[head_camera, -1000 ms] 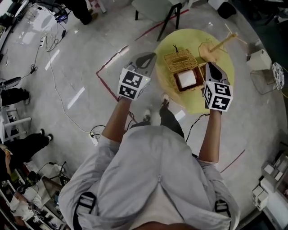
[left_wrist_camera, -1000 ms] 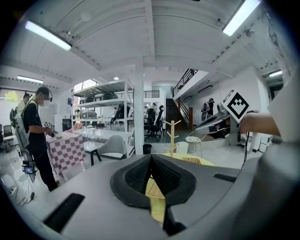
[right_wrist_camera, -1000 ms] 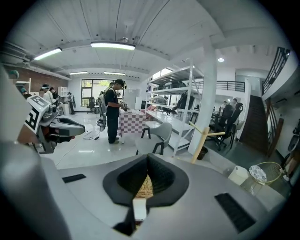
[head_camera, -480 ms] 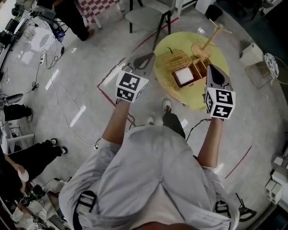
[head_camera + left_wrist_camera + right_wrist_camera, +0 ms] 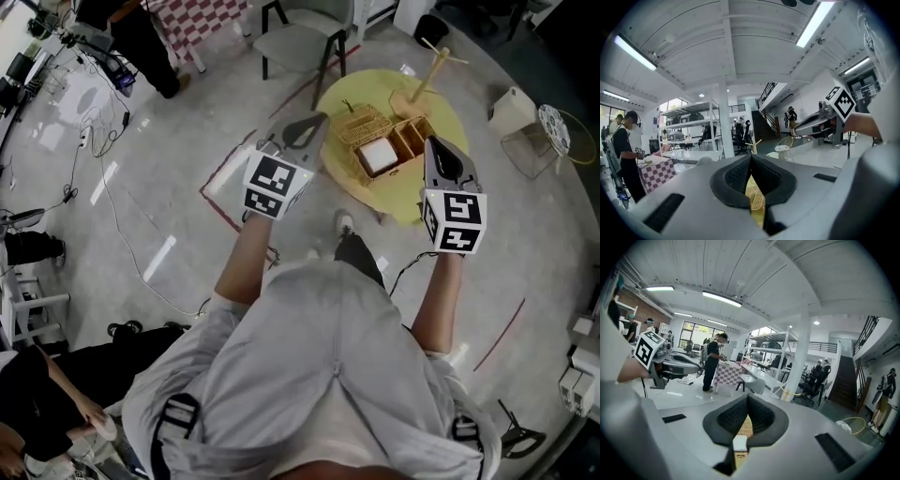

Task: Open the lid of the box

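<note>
Left gripper [image 5: 751, 158]: jaws were closed, pads meeting at the tips, nothing between them. The slit under the tips showed only a strip of yellow table and some wicker. Right gripper [image 5: 747, 401]: jaws were also closed and empty, with wicker and a white piece visible through its slit. Both grippers were held up at the near side of the table [image 5: 349, 94]. In the head view the left one sat off the table's near-left edge, over the floor, and the right one overlapped the table's near-right part. Neither touched the box [image 5: 410, 141]. It was a wicker box sitting about mid-table, between the two gripper tips and just beyond them. The lid [image 5: 364, 122] was already off the opening, lying back toward the table's far-left side; couldn't tell its tilt. The open box showed a white block [image 5: 378, 156] in the bigger compartment, with smaller compartments toward the table's right side. A wooden stand [image 5: 419, 89] stood at the table's far edge. Beyond the table were a grey chair [image 5: 298, 39] and a checkered cloth [image 5: 197, 14], with a person [image 5: 141, 37] next to the cloth. To the right of the table were a white bin [image 5: 514, 111] and a wire basket [image 5: 525, 150]. Red tape lines [image 5: 225, 150] ran on the floor to the left of the table.
</note>
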`<state>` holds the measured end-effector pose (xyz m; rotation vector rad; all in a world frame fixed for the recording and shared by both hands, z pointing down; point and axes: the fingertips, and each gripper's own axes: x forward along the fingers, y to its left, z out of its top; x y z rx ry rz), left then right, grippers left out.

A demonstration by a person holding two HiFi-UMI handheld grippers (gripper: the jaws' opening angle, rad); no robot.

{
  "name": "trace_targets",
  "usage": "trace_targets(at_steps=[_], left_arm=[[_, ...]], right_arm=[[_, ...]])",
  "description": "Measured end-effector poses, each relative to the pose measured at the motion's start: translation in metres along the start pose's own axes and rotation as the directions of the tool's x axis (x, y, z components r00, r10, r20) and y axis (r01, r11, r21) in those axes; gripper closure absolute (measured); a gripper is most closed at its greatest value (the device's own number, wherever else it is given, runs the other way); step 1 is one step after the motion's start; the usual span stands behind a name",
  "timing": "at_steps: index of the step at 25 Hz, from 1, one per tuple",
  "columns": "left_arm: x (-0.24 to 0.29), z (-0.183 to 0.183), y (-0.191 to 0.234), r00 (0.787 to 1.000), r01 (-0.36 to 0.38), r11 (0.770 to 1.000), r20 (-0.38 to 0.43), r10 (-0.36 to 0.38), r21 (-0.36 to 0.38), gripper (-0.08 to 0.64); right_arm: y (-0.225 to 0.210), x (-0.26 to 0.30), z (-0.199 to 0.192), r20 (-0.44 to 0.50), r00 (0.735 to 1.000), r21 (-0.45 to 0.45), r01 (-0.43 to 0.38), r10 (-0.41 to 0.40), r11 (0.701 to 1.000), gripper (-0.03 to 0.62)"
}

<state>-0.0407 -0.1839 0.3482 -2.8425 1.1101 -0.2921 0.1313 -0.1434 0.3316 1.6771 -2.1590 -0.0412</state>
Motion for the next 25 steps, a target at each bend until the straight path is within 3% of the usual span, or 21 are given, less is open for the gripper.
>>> trace_targets(at_steps=[25], left_arm=[[-0.017,-0.008,-0.014,0.999,0.036,0.999,-0.007,-0.036,-0.002,0.531]], right_arm=[[0.037,-0.011,0.001,0.004,0.999,0.001,-0.035,0.035,0.999,0.569]])
